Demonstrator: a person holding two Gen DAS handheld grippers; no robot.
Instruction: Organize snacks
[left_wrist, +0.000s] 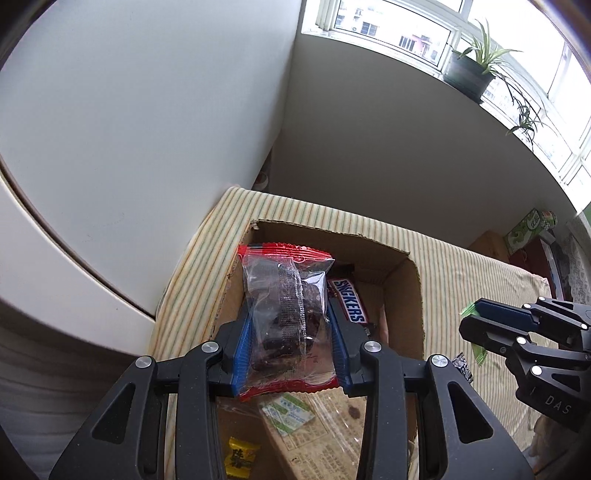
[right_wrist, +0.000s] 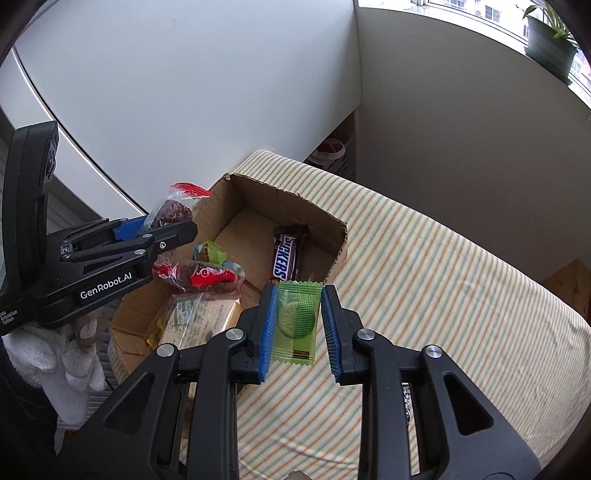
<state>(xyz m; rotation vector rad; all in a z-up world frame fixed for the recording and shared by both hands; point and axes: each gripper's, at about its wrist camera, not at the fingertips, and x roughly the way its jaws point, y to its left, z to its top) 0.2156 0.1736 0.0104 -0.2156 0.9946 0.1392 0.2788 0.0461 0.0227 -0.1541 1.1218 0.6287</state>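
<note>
My left gripper is shut on a clear, red-edged packet of dark brownie cake and holds it above the open cardboard box; it also shows in the right wrist view. My right gripper holds a green biscuit packet between its blue pads, just right of the box. Inside the box lie a Snickers bar, a second red-edged packet, a small green-wrapped snack and a flat printed pack.
The box sits on a striped cloth over a table beside a white wall. A small dark wrapper lies on the cloth right of the box. Potted plants stand on the window sill. A gloved hand holds the left gripper.
</note>
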